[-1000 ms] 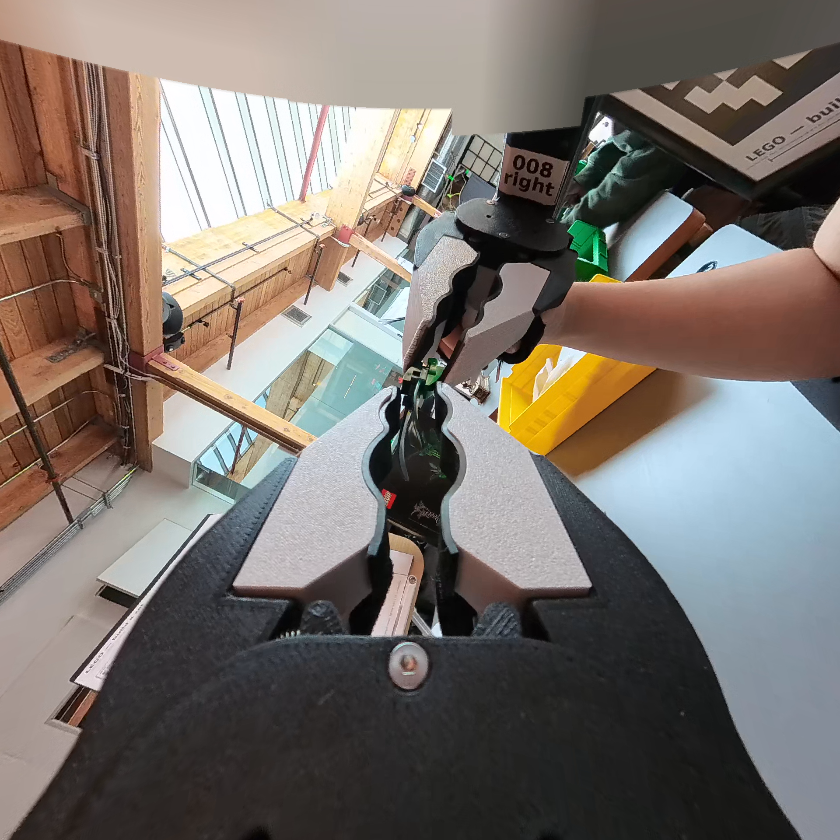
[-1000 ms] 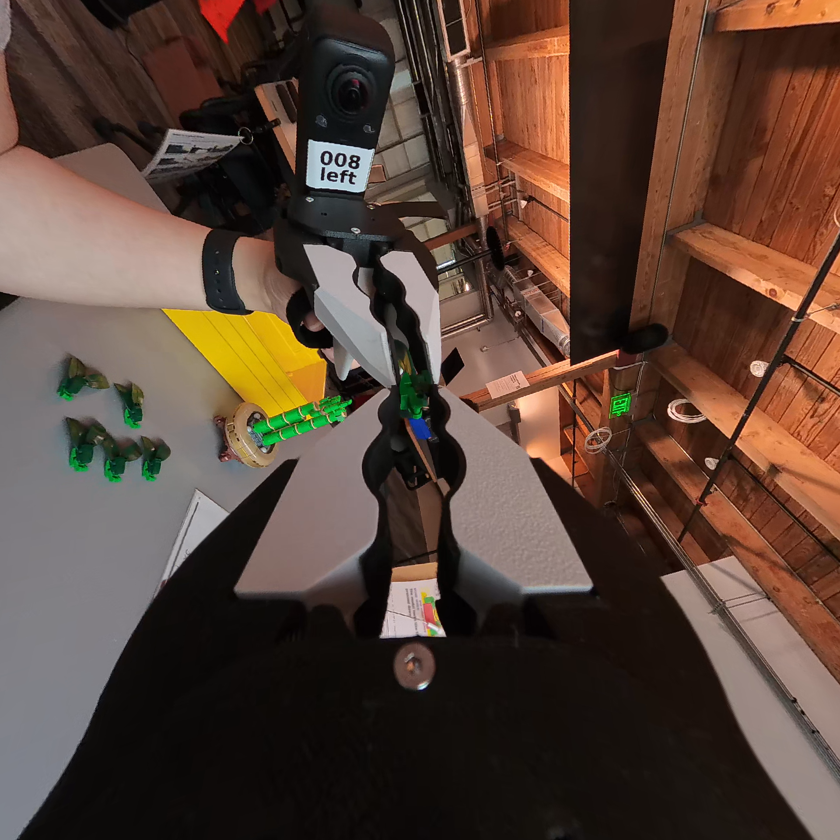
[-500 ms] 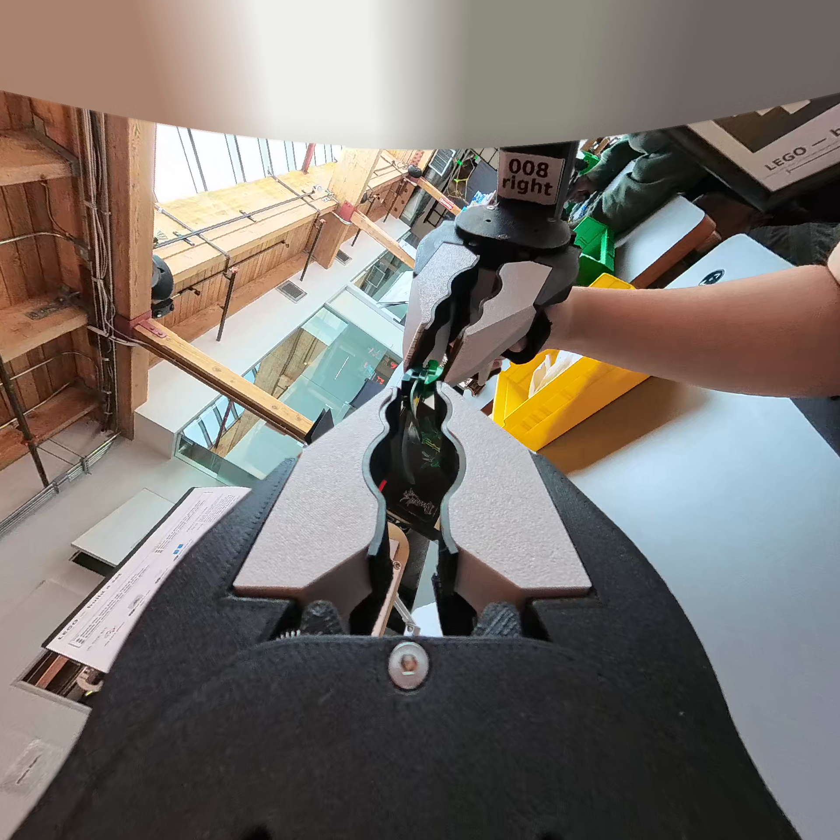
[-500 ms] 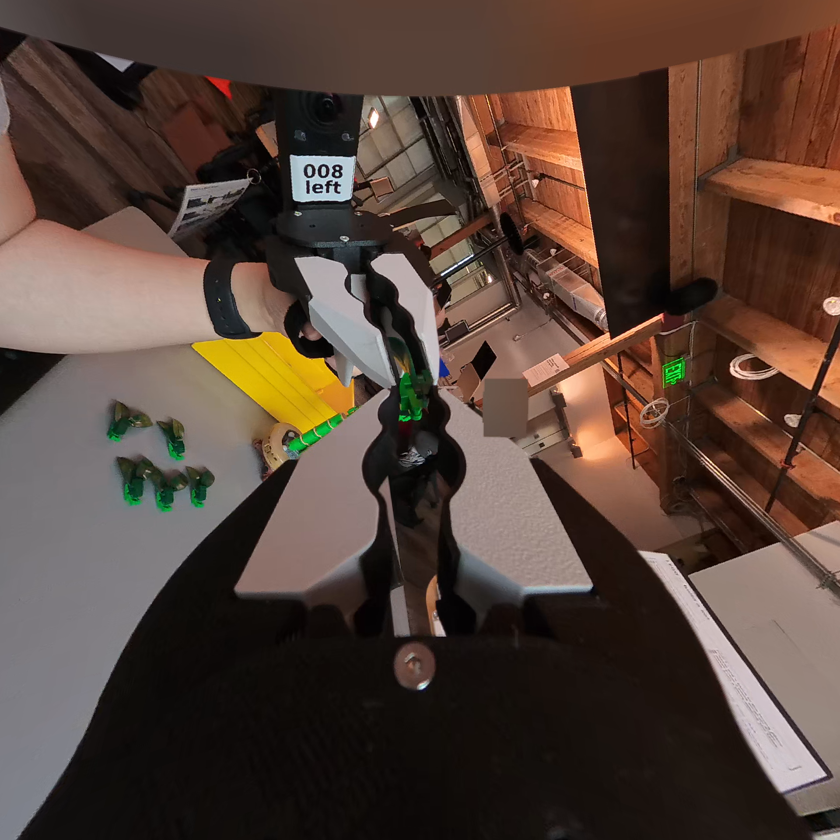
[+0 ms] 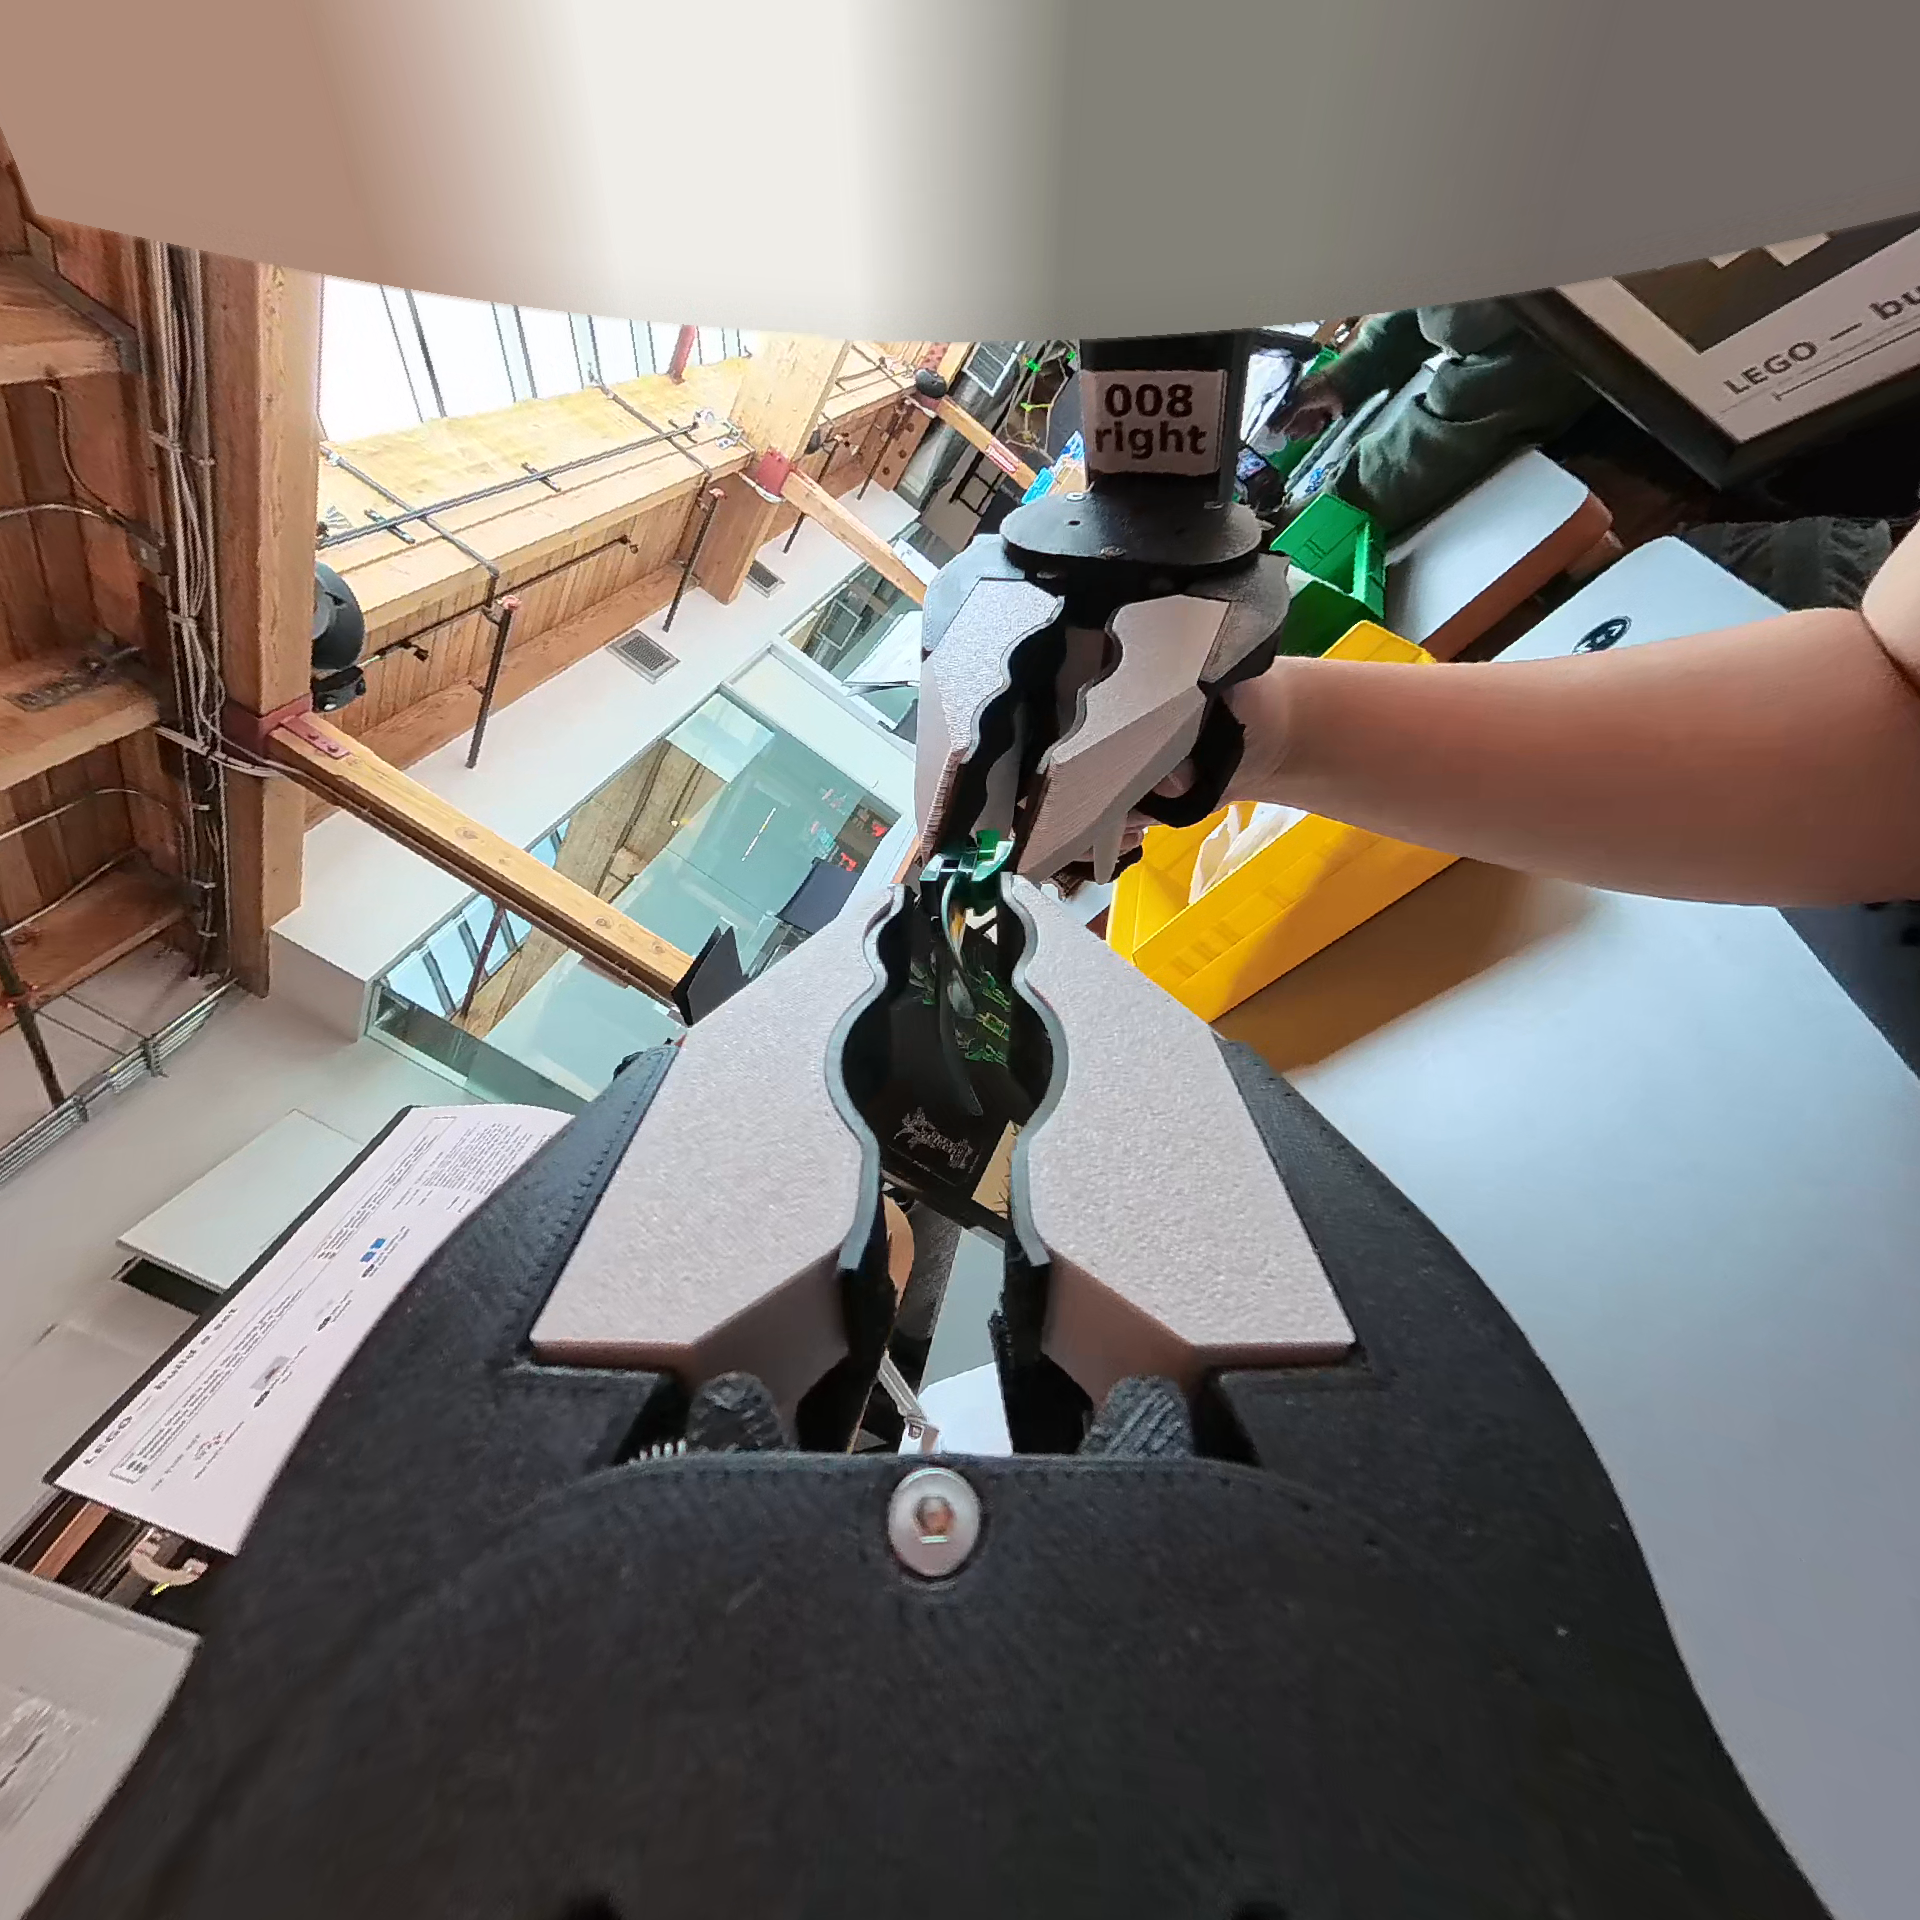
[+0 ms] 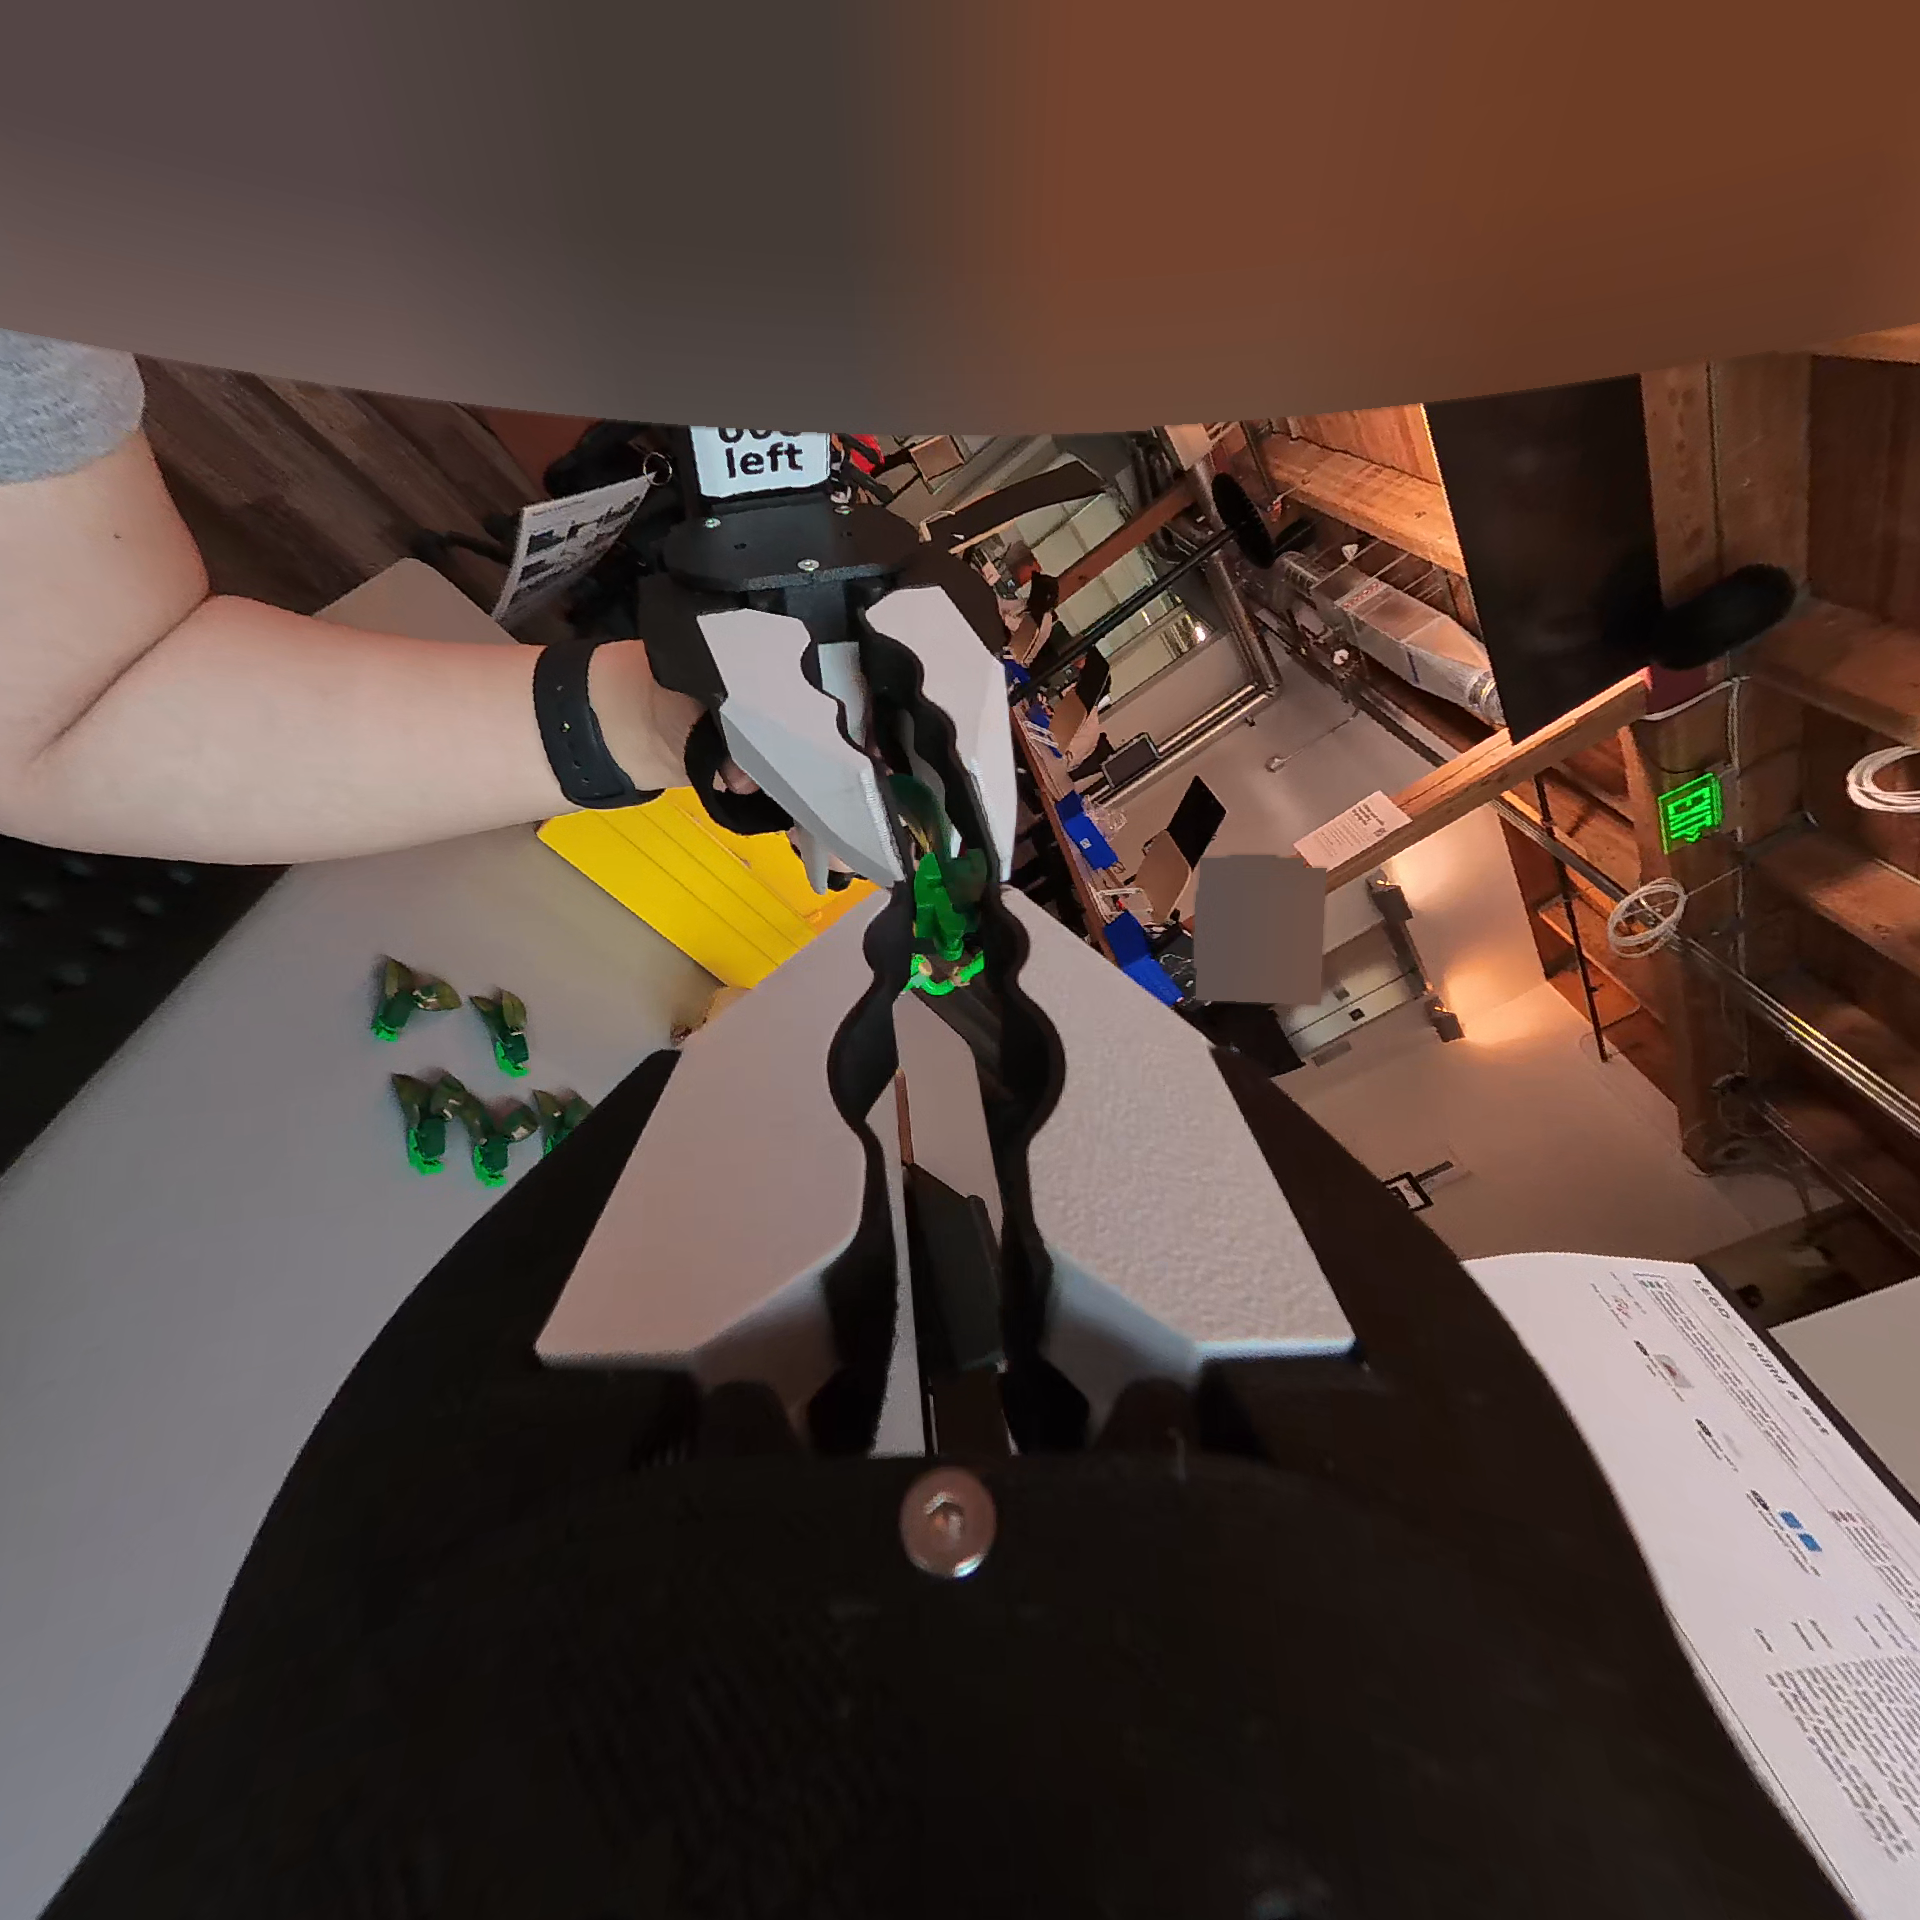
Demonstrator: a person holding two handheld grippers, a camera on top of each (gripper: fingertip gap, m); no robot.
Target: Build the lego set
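My two grippers meet tip to tip above the grey table [image 6: 208, 1299]. In the left wrist view, my left gripper [image 5: 956, 902] is shut on a small green lego piece [image 5: 968, 860], and a dark green leaf part runs back between its fingers. My right gripper [image 5: 982, 840] points at it from above and is shut on the same green cluster. In the right wrist view, my right gripper [image 6: 940, 920] pinches the green lego piece [image 6: 938, 902], with a lighter green bit just behind it. The left gripper [image 6: 914, 875] touches it from the far side. I cannot see the joint between the pieces.
Several green leaf pieces [image 6: 457, 1070] lie loose on the table at the left. A yellow bin [image 6: 686, 894] stands behind them and also shows in the left wrist view [image 5: 1247, 914]. A printed instruction sheet [image 6: 1766, 1538] lies at the right. A person's forearms hold both grippers.
Both grippers stay shut and tip to tip on the green pieces. The pair has swung together, so both views have tilted. The green stem assembly on the table is now hidden behind my right gripper's finger.
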